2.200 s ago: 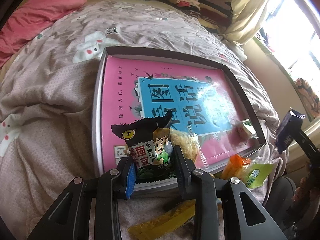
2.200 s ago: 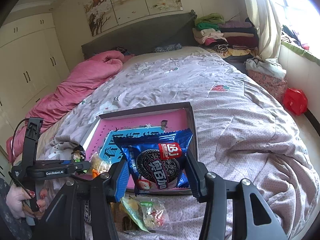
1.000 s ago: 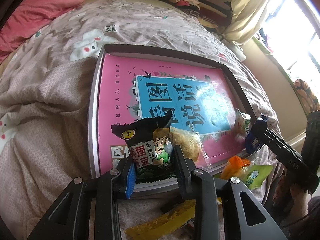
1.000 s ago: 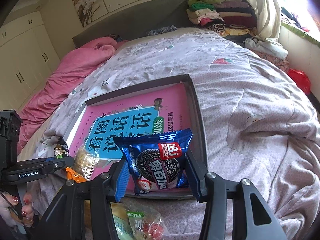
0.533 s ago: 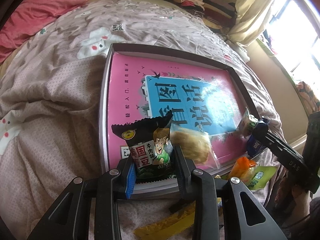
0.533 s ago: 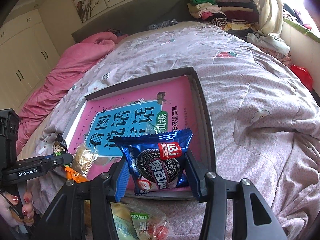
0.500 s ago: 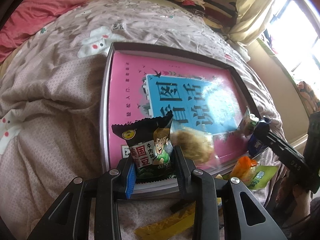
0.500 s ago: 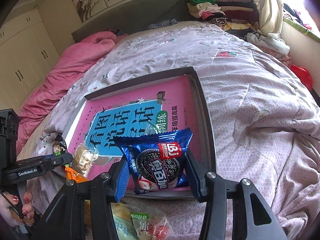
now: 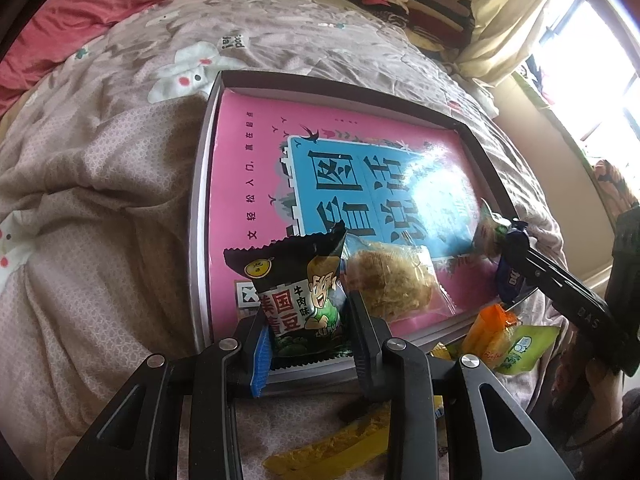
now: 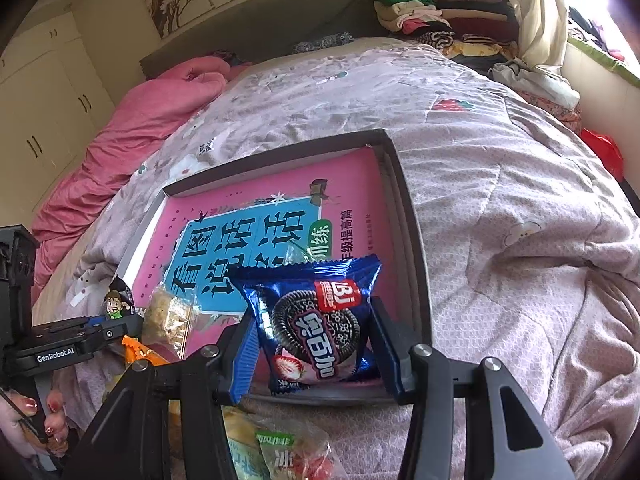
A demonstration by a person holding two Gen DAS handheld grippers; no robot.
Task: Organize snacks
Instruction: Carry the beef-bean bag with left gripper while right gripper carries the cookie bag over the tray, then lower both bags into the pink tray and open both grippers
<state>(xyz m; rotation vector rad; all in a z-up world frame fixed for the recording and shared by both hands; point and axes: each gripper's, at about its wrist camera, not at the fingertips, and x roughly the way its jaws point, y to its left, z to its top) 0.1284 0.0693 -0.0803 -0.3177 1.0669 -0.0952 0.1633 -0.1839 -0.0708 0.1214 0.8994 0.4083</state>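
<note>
Left wrist view is showing you the bed [image 9: 100,184] under a rumpled patterned quilt, and on it the shallow grey tray [image 9: 198,216] lined with a pink and blue book cover. You are holding both grippers over the tray's near edge, each one carrying a snack.

Your left gripper [image 9: 306,338] is partly closed, its pads pressing the sides of a black bean packet [image 9: 298,280] held upright above the tray's near left corner. Just beside it a clear-wrapped pastry [image 9: 390,280] is already lying in the tray. Your right gripper [image 10: 314,354] is also partly closed, clamping a blue cookie packet [image 10: 316,324] upright over the near right corner, with a small green-topped packet [image 10: 298,254] lying behind it in the tray.

More snacks, among them an orange packet [image 9: 490,330] and a green packet [image 9: 524,346], are waiting on the quilt outside the near rim.

To place these well, you are probably best lowering each packet until its bottom edge is touching the book cover before opening the jaws, keeping the black packet left of the pastry so nothing is stacking. The cover looks glossy, so a dropped packet could slide.
</note>
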